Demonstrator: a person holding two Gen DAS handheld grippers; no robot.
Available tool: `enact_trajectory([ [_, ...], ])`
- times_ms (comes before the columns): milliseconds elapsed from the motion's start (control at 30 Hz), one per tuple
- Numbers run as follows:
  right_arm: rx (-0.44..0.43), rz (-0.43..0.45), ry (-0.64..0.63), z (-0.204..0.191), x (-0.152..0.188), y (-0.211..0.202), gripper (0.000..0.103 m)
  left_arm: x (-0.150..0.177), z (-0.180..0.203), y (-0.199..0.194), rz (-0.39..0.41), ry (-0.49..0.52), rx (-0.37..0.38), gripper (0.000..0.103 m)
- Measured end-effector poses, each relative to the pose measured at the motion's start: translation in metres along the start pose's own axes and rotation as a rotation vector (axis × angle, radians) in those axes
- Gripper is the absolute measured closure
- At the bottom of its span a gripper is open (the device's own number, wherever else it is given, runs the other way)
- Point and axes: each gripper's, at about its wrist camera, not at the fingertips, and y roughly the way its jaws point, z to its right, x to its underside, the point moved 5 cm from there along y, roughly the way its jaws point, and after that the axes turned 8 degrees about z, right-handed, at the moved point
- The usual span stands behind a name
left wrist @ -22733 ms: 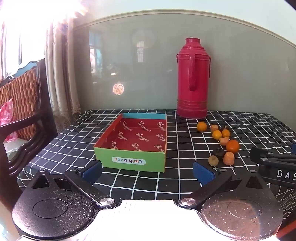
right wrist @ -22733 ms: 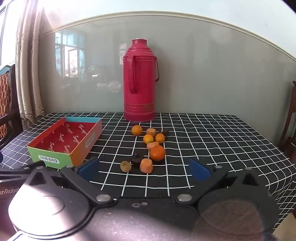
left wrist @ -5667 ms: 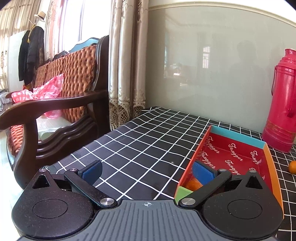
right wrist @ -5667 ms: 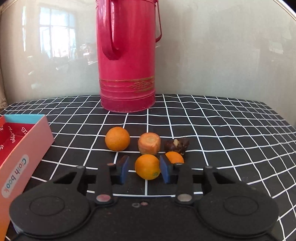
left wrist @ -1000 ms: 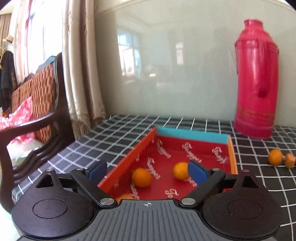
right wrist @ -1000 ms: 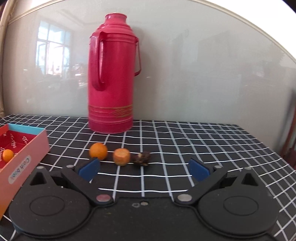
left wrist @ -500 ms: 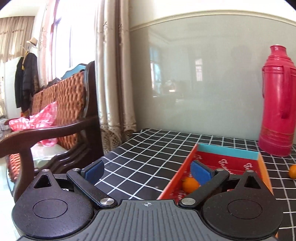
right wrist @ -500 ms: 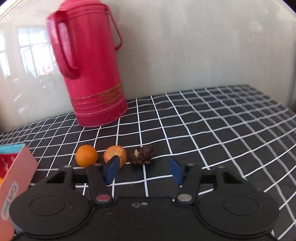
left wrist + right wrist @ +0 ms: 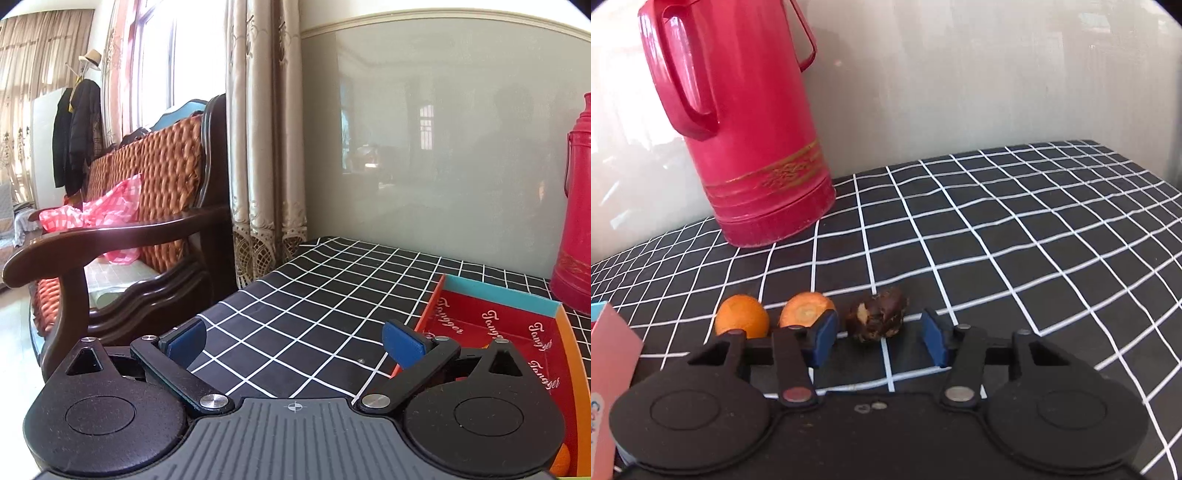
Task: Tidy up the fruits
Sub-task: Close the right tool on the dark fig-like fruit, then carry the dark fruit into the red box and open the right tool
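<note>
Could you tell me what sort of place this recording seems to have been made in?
Most likely a home living room: a carved wooden armchair with a woven back stands beside long curtains, a coat rack holds jackets and a hat, and a red thermos flask sits on the checked tablecloth.

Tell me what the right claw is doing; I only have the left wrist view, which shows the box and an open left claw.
Observer: The right claw is open, with one finger on either side of a dark shrivelled fruit on the tablecloth. It is not gripping the fruit.
Operator: Anything else lying near it?
Observer: Yes, a round orange and a flat-topped orange chunk sit in a row to the left of the dark fruit.
Operator: Is the thermos crowding them?
Observer: No, the red thermos stands behind the row, apart from it.
</note>
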Motion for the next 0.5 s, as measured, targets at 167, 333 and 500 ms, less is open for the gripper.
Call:
enact_trajectory([
  [167, -0.013, 0.016, -0.025, -0.003, 0.002, -0.006, 0.075, 0.001, -0.002, 0.003, -0.016, -0.019, -0.006, 0.001],
  [333, -0.065, 0.084, -0.065, -0.016, -0.004, -0.032, 0.075, 0.001, -0.005, 0.006, -0.031, -0.04, -0.015, 0.001],
  [500, -0.27, 0.143, -0.095, -0.052, -0.005, -0.073, 0.075, 0.003, -0.015, 0.008, -0.045, -0.073, -0.043, 0.0],
])
